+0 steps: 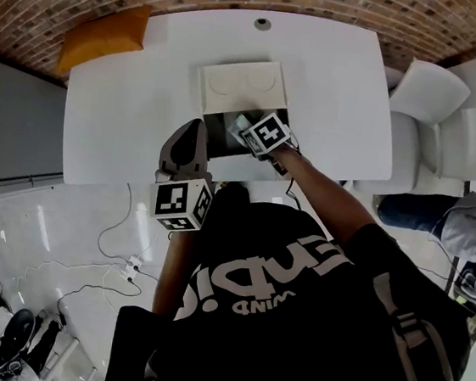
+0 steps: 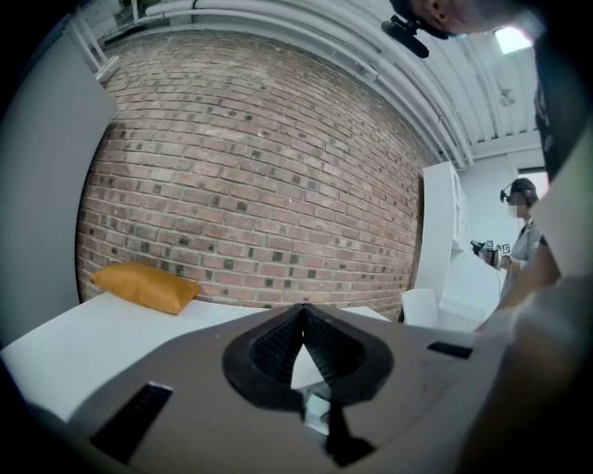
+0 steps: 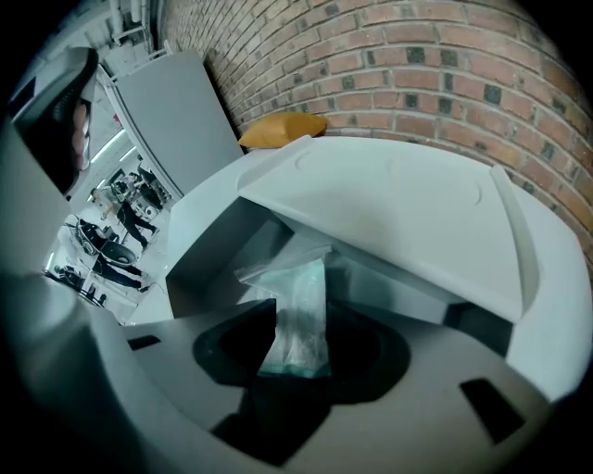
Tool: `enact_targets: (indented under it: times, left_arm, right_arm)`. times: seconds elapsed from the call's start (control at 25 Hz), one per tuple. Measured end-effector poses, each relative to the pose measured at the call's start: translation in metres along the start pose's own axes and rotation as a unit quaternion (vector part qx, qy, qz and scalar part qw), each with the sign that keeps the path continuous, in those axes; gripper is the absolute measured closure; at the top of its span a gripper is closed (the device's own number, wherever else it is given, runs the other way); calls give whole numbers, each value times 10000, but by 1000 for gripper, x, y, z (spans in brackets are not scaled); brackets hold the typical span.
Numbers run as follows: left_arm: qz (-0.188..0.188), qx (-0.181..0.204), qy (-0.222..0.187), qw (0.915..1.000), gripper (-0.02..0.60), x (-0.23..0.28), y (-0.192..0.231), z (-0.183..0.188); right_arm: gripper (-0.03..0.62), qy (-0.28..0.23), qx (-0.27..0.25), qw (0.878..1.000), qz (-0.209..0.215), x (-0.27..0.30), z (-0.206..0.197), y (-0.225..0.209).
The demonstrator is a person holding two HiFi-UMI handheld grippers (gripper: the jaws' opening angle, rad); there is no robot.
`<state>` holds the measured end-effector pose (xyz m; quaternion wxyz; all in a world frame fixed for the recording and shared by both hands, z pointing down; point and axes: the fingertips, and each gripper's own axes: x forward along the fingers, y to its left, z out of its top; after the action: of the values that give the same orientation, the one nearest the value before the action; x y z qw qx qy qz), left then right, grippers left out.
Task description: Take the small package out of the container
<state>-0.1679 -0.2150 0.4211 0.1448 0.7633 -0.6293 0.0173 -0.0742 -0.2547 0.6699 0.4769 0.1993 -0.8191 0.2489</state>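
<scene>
The package point(image 3: 296, 319) is a small clear bag of pale greenish-white stuff. It stands upright with a crumpled top, between the right claw's point(image 3: 295, 344) jaws at the container's point(image 3: 218, 255) mouth. The container is a white box on the bench point(image 1: 334, 94), its lid point(image 3: 398, 208) raised open.

Person wears a black short-sleeved shirt point(image 1: 290, 336) with white block lettering point(image 1: 288, 272) on its front. Grey straps point(image 1: 403, 319) cross the shirt's right shoulder. Ahead of the shirt, left gripper point(image 1: 196, 128) and right gripper point(image 1: 243, 126) are grey, with black ribbed pads point(image 2: 278, 347) and white cubes point(image 1: 181, 204) bearing black square markers.
</scene>
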Motion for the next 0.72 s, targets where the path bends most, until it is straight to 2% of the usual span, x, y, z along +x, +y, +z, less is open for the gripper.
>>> enact_targets:
  times: [0.28, 0.52, 0.56, 0.64, 0.72]
  left_arm:
    - [7, -19, 20, 10000, 574, 0, 0, 0]
    - [17, -24, 14, 10000, 574, -2, 2, 1]
    - [23, -26, 15, 10000, 575, -2, 3, 0]
    - [38, -32, 15, 10000, 575, -3, 3, 0]
    - [46, -38, 11, 10000, 574, -4, 5, 0]
  right_arm:
    - [445, 25, -35, 10000, -23, -1, 0, 0]
    - [468, 22, -368, 9993, -55, -2, 0, 6]
    - [475, 12, -430, 9991, -56, -3, 0, 8]
    - [531, 2, -545, 9985, -44, -4, -1, 9]
    - [544, 8, -597, 9982, 3, -4, -1, 12]
